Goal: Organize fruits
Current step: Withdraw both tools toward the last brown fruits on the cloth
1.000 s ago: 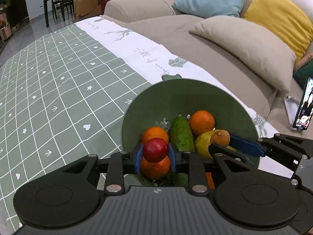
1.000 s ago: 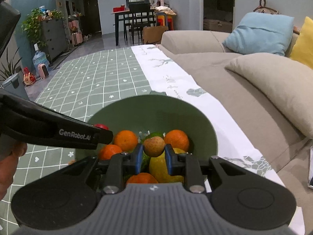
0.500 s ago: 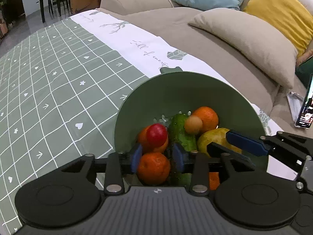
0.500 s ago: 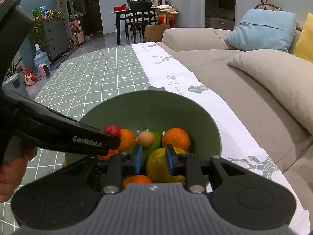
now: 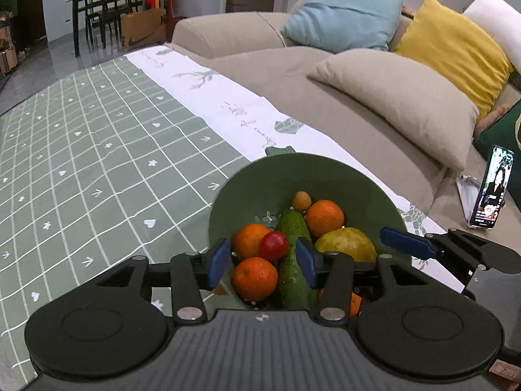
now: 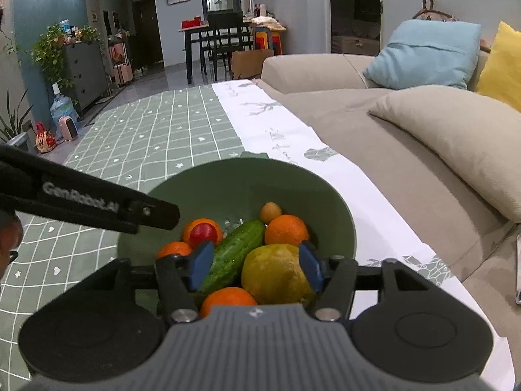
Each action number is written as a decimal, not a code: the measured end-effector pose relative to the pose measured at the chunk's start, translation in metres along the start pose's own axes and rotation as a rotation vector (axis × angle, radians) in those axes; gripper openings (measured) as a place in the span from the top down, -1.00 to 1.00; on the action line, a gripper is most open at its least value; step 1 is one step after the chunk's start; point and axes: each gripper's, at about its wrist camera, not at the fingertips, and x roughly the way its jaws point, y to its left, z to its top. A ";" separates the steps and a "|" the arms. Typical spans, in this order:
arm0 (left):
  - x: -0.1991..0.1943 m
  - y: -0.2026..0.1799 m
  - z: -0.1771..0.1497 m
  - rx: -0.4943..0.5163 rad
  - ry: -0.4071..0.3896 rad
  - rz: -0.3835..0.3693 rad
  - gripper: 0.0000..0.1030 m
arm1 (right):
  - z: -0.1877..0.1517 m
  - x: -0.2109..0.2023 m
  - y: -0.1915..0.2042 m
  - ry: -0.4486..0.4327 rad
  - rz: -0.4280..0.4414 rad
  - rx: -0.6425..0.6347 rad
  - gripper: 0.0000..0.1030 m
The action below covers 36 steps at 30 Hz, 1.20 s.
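Observation:
A green bowl (image 5: 286, 176) (image 6: 247, 179) sits on the checked tablecloth. It holds several oranges (image 5: 324, 218), a cucumber (image 5: 293, 228) (image 6: 234, 251), a yellow-green mango (image 5: 345, 244) (image 6: 276, 273), a small red fruit (image 5: 273, 245) (image 6: 203, 233) and a small tan fruit (image 5: 301, 200) (image 6: 271, 212). My left gripper (image 5: 263, 262) is open and empty above the bowl's near side. My right gripper (image 6: 255, 265) is open and empty over the mango and cucumber; it also shows in the left wrist view (image 5: 407, 244).
The green checked tablecloth (image 5: 97, 163) covers the table to the left, with a white strip (image 5: 228, 107) along the sofa side. A beige sofa with cushions (image 5: 407, 107) lies to the right. A phone (image 5: 495, 189) stands on the sofa.
Both grippers have opened and pulled back and up. The red fruit left my left gripper and the tan fruit left my right gripper; both now lie in the bowl.

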 end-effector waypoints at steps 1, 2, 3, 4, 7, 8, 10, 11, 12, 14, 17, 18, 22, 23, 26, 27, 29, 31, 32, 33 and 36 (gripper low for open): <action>-0.005 0.001 -0.002 -0.004 -0.008 0.005 -0.09 | -0.001 -0.003 0.001 -0.006 0.000 -0.002 -0.14; -0.009 0.002 -0.003 -0.007 -0.015 0.009 -0.09 | -0.001 -0.006 0.002 -0.012 -0.001 -0.002 -0.21; -0.013 0.004 -0.005 -0.012 -0.022 0.013 -0.09 | -0.002 -0.010 0.003 -0.020 -0.001 0.000 -0.24; -0.017 0.005 -0.007 -0.017 -0.026 0.018 -0.09 | -0.003 -0.013 0.005 -0.026 0.000 0.002 -0.26; -0.027 0.012 -0.014 -0.047 -0.031 0.027 -0.09 | -0.004 -0.022 0.009 -0.044 0.007 0.010 -0.34; -0.030 0.015 -0.016 -0.058 -0.031 0.031 -0.09 | -0.005 -0.026 0.012 -0.051 0.009 0.011 -0.36; -0.034 0.020 -0.022 -0.071 -0.025 0.039 -0.09 | -0.006 -0.033 0.017 -0.062 0.015 0.009 -0.37; -0.036 0.023 -0.026 -0.078 -0.023 0.045 -0.09 | -0.007 -0.036 0.021 -0.066 0.017 0.006 -0.38; -0.038 0.026 -0.029 -0.084 -0.020 0.051 -0.09 | -0.008 -0.039 0.024 -0.070 0.020 0.001 -0.38; -0.040 0.031 -0.035 -0.097 -0.013 0.059 -0.10 | -0.010 -0.044 0.031 -0.076 0.023 -0.011 -0.38; -0.042 0.040 -0.047 -0.122 -0.002 0.069 -0.09 | -0.014 -0.052 0.041 -0.081 0.037 -0.024 -0.39; -0.043 0.043 -0.050 -0.131 0.002 0.073 -0.09 | -0.015 -0.054 0.045 -0.080 0.041 -0.029 -0.39; -0.045 0.055 -0.065 -0.159 0.019 0.085 -0.09 | -0.021 -0.058 0.057 -0.070 0.054 -0.050 -0.39; -0.046 0.057 -0.069 -0.162 0.021 0.087 -0.10 | -0.022 -0.059 0.061 -0.067 0.056 -0.056 -0.39; -0.048 0.062 -0.078 -0.179 0.026 0.085 -0.09 | -0.025 -0.060 0.071 -0.055 0.054 -0.096 -0.28; -0.048 0.064 -0.081 -0.186 0.028 0.082 -0.09 | -0.027 -0.060 0.075 -0.048 0.053 -0.113 -0.24; -0.048 0.066 -0.085 -0.199 0.032 0.076 -0.09 | -0.031 -0.059 0.081 -0.031 0.059 -0.136 -0.07; -0.046 0.068 -0.089 -0.206 0.036 0.073 -0.09 | -0.035 -0.056 0.087 -0.008 0.067 -0.155 0.03; -0.046 0.069 -0.090 -0.208 0.038 0.070 -0.09 | -0.037 -0.055 0.089 0.004 0.069 -0.164 0.08; -0.045 0.070 -0.092 -0.211 0.040 0.067 -0.09 | -0.039 -0.053 0.091 0.017 0.072 -0.172 0.17; -0.039 0.072 -0.094 -0.223 0.050 0.047 -0.08 | -0.045 -0.045 0.096 0.054 0.074 -0.194 0.45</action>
